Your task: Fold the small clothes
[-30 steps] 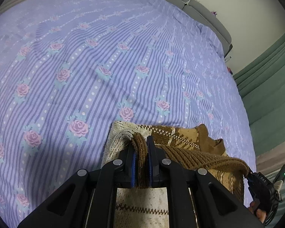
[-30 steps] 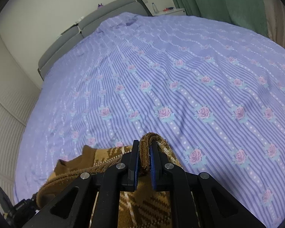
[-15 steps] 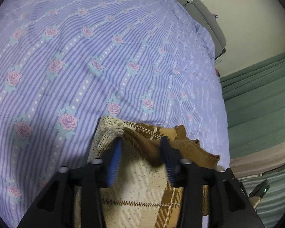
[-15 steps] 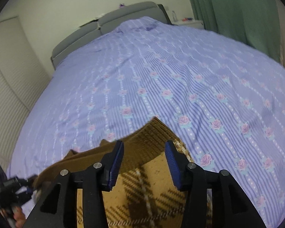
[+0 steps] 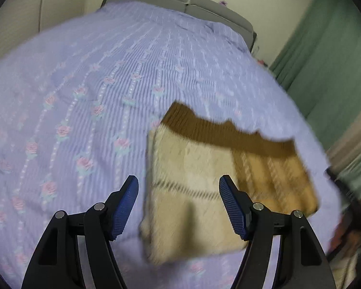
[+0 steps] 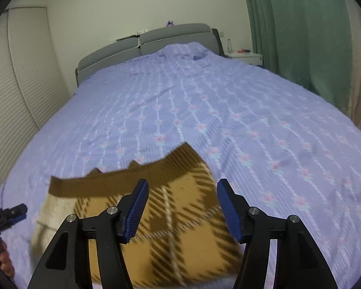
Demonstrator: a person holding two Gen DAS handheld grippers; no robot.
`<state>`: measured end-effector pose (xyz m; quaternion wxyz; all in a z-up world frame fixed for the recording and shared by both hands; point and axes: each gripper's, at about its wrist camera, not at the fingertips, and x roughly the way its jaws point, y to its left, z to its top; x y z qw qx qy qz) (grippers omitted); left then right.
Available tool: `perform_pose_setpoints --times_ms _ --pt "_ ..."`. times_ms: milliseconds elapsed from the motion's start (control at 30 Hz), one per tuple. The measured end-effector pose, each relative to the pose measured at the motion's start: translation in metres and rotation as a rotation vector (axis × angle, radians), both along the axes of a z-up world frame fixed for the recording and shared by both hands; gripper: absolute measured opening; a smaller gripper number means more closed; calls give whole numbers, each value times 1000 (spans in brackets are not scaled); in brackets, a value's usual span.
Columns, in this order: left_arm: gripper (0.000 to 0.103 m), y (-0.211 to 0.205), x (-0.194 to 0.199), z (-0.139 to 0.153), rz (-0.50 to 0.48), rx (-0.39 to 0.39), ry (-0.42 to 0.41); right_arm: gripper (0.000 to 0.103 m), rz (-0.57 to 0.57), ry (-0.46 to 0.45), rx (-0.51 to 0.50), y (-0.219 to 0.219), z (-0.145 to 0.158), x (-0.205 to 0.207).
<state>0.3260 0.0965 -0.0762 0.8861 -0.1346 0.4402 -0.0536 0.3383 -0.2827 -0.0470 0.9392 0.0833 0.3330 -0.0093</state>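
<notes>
Knitted sweater [image 5: 204,168], brown-ribbed with cream and tan plaid, lies folded square on the striped floral bedsheet [image 5: 84,96], lower centre; left gripper [image 5: 179,207] and right gripper [image 6: 181,210] released, jaws just opened, empty.

Dim indoor light – motion blur, fisheye edges dark.

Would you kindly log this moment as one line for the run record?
left gripper: open, just released | right gripper: open, just released | sweater: lying folded on bedspread | fold step: done
</notes>
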Motion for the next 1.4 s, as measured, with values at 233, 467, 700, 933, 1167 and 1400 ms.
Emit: perform_pose_setpoints --times_ms 233,467,700,933,1167,1400 --pt "68 -7 -24 -29 44 78 14 60 -57 44 2 -24 -36 -38" --pt "68 -6 -25 -48 104 102 66 60 -116 129 -8 -35 -68 -31" --pt "70 0 -30 -65 120 71 89 60 -173 154 -118 -40 -79 -34" --pt "70 13 -44 -53 63 12 79 62 -175 133 -174 -21 -55 -45" --pt "70 22 -99 -33 56 -101 -5 63 -47 71 -66 16 -25 -65" --pt "69 33 -90 -63 65 -342 1 63 131 104 -76 81 -35 -62"
